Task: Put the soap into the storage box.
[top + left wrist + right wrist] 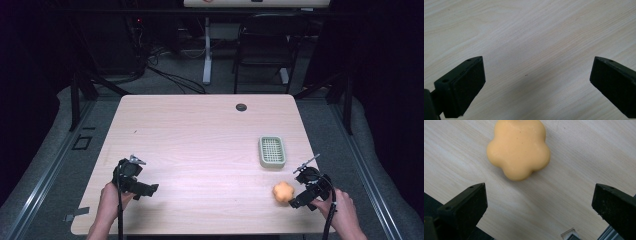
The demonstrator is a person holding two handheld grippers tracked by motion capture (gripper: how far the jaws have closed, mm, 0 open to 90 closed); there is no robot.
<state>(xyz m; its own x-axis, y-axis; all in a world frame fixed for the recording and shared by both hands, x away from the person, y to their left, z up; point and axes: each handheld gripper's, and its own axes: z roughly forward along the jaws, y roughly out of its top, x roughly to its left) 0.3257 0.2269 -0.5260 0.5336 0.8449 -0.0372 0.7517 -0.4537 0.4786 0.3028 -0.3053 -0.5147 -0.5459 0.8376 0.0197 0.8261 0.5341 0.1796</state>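
Observation:
An orange flower-shaped soap [282,192] lies on the wooden table [200,145] near its front right corner. My right gripper [299,201] sits just right of it, open, jaws pointing at the soap. In the right gripper view the soap [519,148] lies just beyond the wide-apart jaws, untouched. A pale green slotted soap dish [272,151] rests a little farther back on the right. My left gripper [148,191] is at the front left, open over bare wood; its black pads [469,85] hold nothing.
A small dark round grommet [241,107] sits near the table's far edge. Beyond the table stand a dark chair [265,45] and a white desk leg [207,55] with cables on the floor. The table's front edge lies close under the right gripper.

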